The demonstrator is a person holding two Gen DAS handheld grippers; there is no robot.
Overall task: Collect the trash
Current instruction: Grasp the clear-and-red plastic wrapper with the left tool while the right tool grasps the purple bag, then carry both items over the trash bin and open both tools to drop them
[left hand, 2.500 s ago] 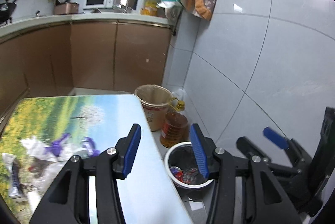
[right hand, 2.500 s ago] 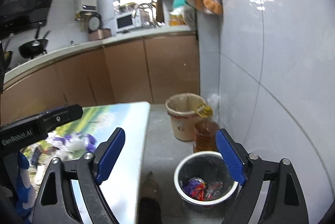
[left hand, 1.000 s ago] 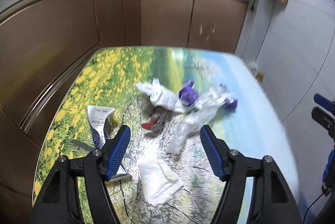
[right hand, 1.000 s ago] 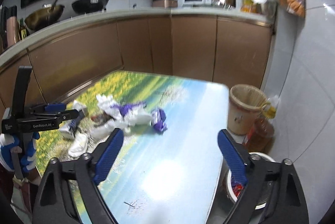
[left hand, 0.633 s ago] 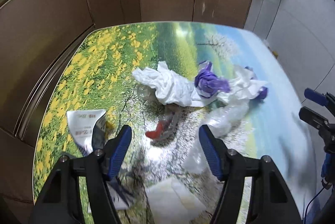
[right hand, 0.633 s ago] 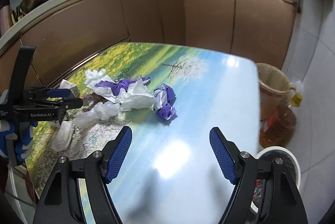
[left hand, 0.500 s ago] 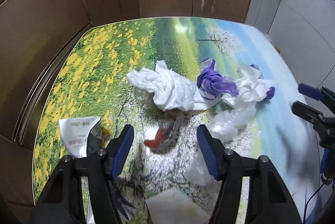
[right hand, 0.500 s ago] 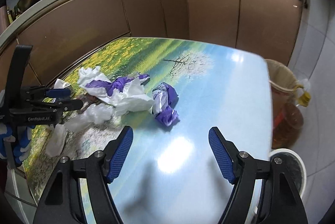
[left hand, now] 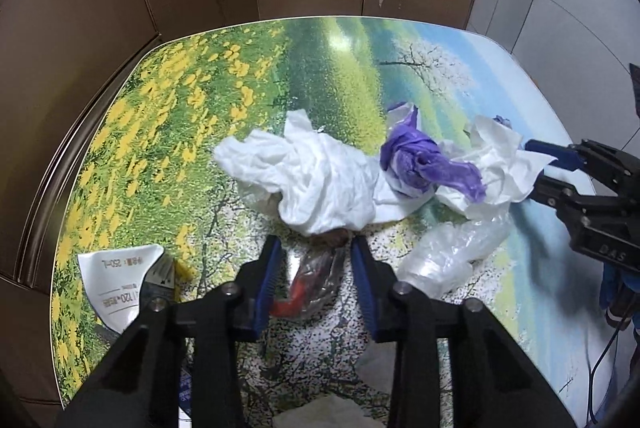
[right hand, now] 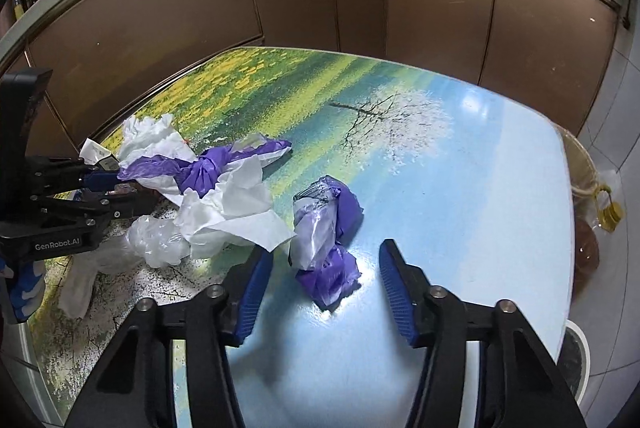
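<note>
My left hand-held gripper (left hand: 315, 248) has been narrowing around a clear wrapper with red inside (left hand: 310, 278) on the worktop (left hand: 320, 68), pads not yet touching. The right hand-held gripper (right hand: 326, 254) (also closing) straddles a purple wad (right hand: 328, 248), still spread.

Bright overhead glare on the glossy table (right hand: 472, 164), fisheye-bent, dark-vignetted edges.

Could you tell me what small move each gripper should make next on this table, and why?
Probably finish closing. The left gripper, whose fingers have just been closing, straddles the red-and-clear wrapper without pressing it. The right gripper, also just closing, brackets the purple wad with gaps on both sides. Both likely need a slight dip to the table first.
</note>
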